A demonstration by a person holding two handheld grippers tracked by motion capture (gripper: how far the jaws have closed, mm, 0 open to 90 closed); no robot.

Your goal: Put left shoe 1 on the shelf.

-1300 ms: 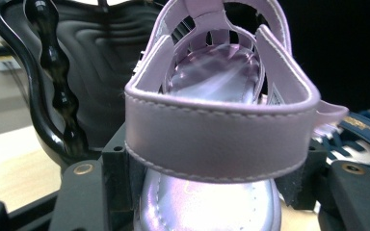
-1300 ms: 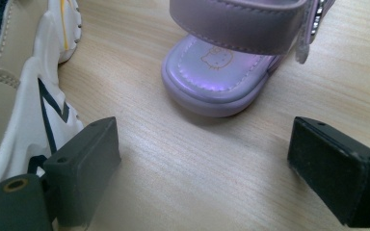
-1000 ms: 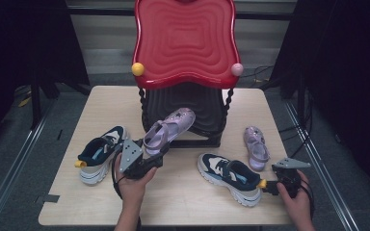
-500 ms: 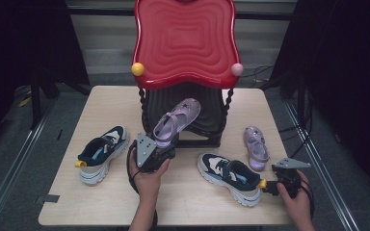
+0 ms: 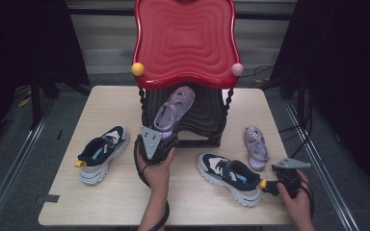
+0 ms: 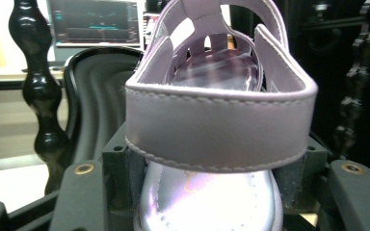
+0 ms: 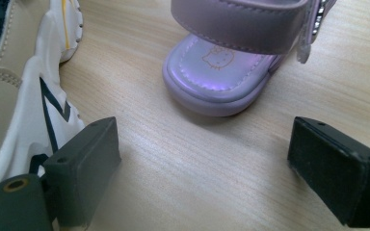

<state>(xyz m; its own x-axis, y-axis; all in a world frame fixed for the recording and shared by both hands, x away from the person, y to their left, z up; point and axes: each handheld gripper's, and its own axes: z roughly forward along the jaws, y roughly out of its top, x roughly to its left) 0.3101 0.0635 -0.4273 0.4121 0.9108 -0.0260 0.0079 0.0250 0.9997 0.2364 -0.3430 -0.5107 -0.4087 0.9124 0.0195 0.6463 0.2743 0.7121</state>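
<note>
My left gripper (image 5: 163, 140) is shut on the heel of a purple sandal (image 5: 173, 109), which tilts up with its toe over the black lower shelf (image 5: 207, 115) of a red-topped rack (image 5: 185, 38). In the left gripper view the sandal's heel strap (image 6: 219, 115) sits between the jaws of the left gripper (image 6: 207, 173). My right gripper (image 5: 271, 185) rests at the table's front right, and in its own view the right gripper (image 7: 202, 163) is open. It points at a second purple sandal (image 7: 231, 62) lying flat on the table (image 5: 255, 147).
A navy and white sneaker (image 5: 229, 175) lies just left of the right gripper, its sole (image 7: 24, 96) close to the left jaw. Its mate (image 5: 101, 151) lies at the table's left. The rack's black twisted posts (image 6: 43, 96) flank the shelf. Beyond the wooden table (image 5: 106, 101) everything is dark.
My left gripper has carried the purple sandal to the right and farther away, up to the rack's lower shelf. The right gripper has stayed put.
</note>
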